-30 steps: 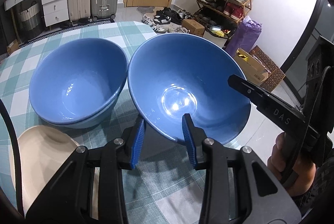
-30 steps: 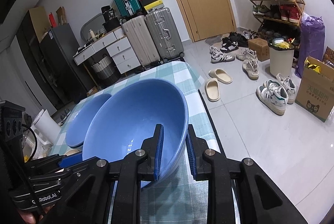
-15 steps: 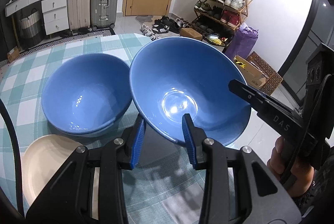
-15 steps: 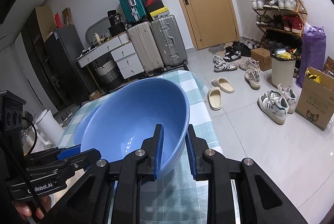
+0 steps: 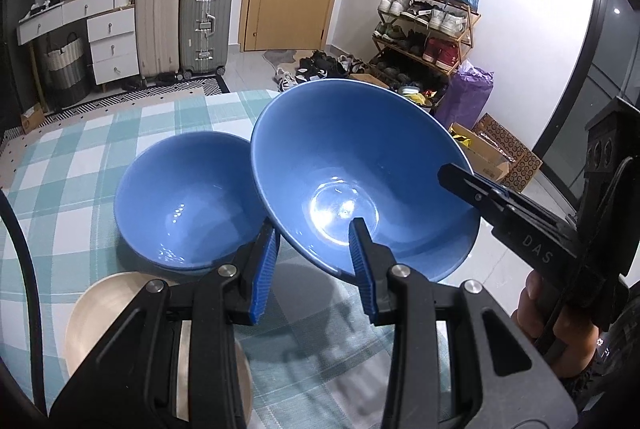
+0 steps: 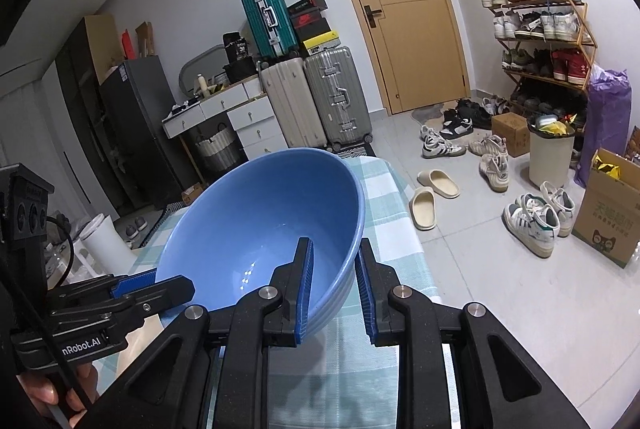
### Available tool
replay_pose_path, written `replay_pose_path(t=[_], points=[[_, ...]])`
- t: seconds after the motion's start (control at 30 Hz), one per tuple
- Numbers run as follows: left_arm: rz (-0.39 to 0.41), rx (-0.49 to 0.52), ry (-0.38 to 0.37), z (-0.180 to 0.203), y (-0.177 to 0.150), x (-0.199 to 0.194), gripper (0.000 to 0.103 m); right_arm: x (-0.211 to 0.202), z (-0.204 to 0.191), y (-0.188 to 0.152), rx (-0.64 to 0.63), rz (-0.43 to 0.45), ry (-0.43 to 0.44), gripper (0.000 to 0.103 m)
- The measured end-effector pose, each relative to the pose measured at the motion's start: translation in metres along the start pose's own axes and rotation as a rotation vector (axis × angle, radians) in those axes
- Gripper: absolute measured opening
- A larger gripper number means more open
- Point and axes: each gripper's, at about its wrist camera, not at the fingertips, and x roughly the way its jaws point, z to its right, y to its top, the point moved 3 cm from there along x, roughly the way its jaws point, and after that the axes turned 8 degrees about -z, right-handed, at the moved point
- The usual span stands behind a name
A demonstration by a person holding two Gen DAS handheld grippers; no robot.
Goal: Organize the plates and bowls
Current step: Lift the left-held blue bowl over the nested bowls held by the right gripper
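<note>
A large blue bowl (image 5: 360, 157) hangs tilted above the checked tablecloth (image 5: 80, 157), held from two sides. My left gripper (image 5: 314, 265) is shut on its near rim, one pad outside the wall and one inside. My right gripper (image 5: 448, 173) comes in from the right and is shut on the opposite rim. In the right wrist view the bowl (image 6: 260, 213) has its rim clamped in the right gripper (image 6: 334, 285), with the left gripper (image 6: 160, 283) on its far-left edge. A second blue bowl (image 5: 188, 197) rests on the table, seemingly nested in another. A beige plate (image 5: 100, 313) lies near it.
The table's right edge (image 6: 384, 189) drops to a tiled floor with scattered shoes (image 6: 532, 221) and a cardboard box (image 6: 608, 213). Suitcases (image 5: 204, 25) and a white dresser (image 5: 108, 41) stand beyond the table's far end. A hand (image 5: 536, 313) holds the right gripper.
Both grippers have risen with the large bowl between them. The second bowl and the beige plate now look smaller and lower, and in the right wrist view the held bowl hides the second one.
</note>
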Motion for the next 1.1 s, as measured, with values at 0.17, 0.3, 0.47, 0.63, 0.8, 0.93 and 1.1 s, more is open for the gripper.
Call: replay_pose_path(t=[0.17, 0.3, 0.47, 0.63, 0.8, 0.93, 1.1], points=[[0.015, -0.006, -0.002, -0.003, 0.004, -0.014, 0.033, 0.001, -0.010, 0.003, -0.015, 0.003, 0.008, 0.023], [0.024, -0.012, 0.001, -0.011, 0.004, -0.025, 0.033, 0.002, -0.017, 0.006, -0.030, 0.008, 0.012, 0.023], [0.034, -0.028, 0.009, -0.025, 0.008, -0.034, 0.033, 0.008, -0.029, 0.011, -0.045, 0.003, 0.016, 0.023], [0.043, -0.056, 0.015, -0.040, 0.012, -0.044, 0.033, 0.015, -0.049, 0.020, -0.077, -0.008, 0.020, 0.024], [0.048, -0.079, 0.023, -0.056, 0.014, -0.051, 0.033, 0.029, -0.061, 0.027, -0.093, -0.020, 0.025, 0.024], [0.048, -0.093, 0.030, -0.069, 0.020, -0.052, 0.033, 0.041, -0.069, 0.028, -0.104, -0.035, 0.030, 0.024], [0.048, -0.100, 0.039, -0.078, 0.026, -0.051, 0.033, 0.055, -0.074, 0.033, -0.107, -0.051, 0.035, 0.024]])
